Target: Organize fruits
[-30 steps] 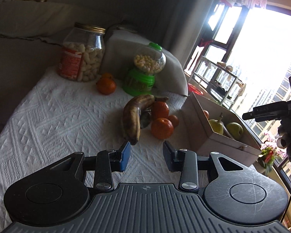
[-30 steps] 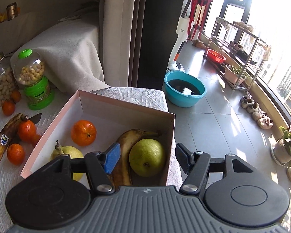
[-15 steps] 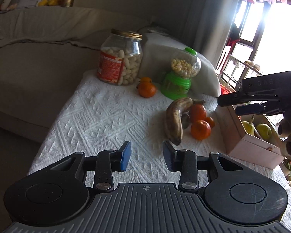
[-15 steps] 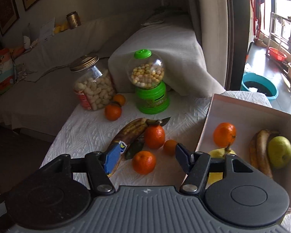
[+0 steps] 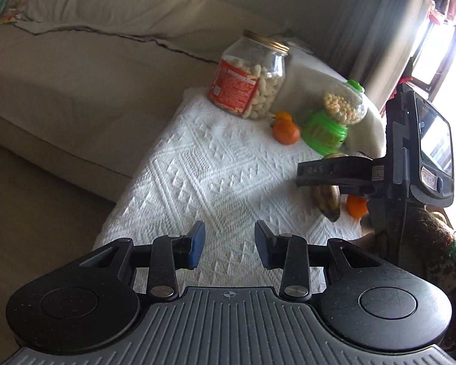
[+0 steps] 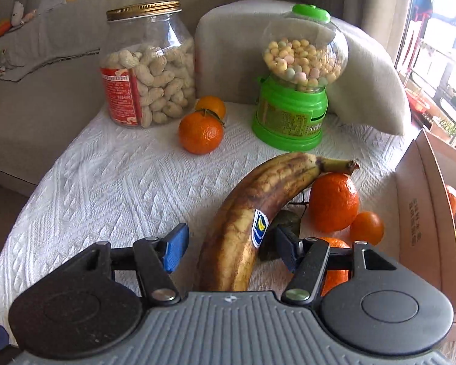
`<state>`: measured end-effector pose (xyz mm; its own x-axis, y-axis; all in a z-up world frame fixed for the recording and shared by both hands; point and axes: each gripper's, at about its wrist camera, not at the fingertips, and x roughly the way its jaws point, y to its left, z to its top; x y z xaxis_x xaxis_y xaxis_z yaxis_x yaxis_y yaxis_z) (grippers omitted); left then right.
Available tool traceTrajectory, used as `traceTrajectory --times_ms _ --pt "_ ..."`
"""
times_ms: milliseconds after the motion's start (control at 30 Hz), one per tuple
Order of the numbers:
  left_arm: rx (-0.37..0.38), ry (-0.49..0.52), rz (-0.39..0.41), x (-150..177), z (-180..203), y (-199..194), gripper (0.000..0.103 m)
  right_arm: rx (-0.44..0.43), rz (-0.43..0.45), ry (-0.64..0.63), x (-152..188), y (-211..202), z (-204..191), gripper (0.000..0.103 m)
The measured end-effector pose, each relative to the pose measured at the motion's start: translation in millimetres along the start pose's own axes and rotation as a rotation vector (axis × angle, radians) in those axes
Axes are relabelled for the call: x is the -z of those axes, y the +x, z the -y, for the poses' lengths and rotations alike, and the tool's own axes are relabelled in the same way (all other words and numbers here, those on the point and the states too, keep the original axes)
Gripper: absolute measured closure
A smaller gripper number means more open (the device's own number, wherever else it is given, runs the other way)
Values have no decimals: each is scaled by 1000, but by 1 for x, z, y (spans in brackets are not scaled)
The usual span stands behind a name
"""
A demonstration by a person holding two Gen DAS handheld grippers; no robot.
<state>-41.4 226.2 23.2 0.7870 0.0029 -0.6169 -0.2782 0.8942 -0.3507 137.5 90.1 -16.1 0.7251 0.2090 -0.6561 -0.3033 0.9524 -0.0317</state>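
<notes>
Banana [image 6: 252,213] tip hidden under right tool [image 6: 228,245].

I am looking at a home, a living room I think. A big soft sofa [image 5: 85,70] under a grey cover is sitting by a low table with a white cloth [image 6: 112,182]. A peanut jar [image 6: 147,64] and a green candy machine [image 6: 298,76] are standing there, and curtains [image 5: 395,15] are hanging by a sunny window

Both grippers: black round housings, ribbed grey bases, silver screws, blue-padded jaws.
</notes>
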Motion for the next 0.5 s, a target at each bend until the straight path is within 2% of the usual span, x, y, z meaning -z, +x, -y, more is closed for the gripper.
traceTrajectory --times_ms 67,167,433,500 --pt "4 -2 -7 1 -1 0 63 10 21 -44 3 -3 1 58" --pt "15 0 -10 2 -1 0 63 -16 26 -85 11 -16 6 67" --pt "33 22 -24 3 12 -1 63 -242 40 -164 59 -87 22 68" --pt "42 20 -30 3 15 -1 63 -275 44 -196 75 -104 24 68"
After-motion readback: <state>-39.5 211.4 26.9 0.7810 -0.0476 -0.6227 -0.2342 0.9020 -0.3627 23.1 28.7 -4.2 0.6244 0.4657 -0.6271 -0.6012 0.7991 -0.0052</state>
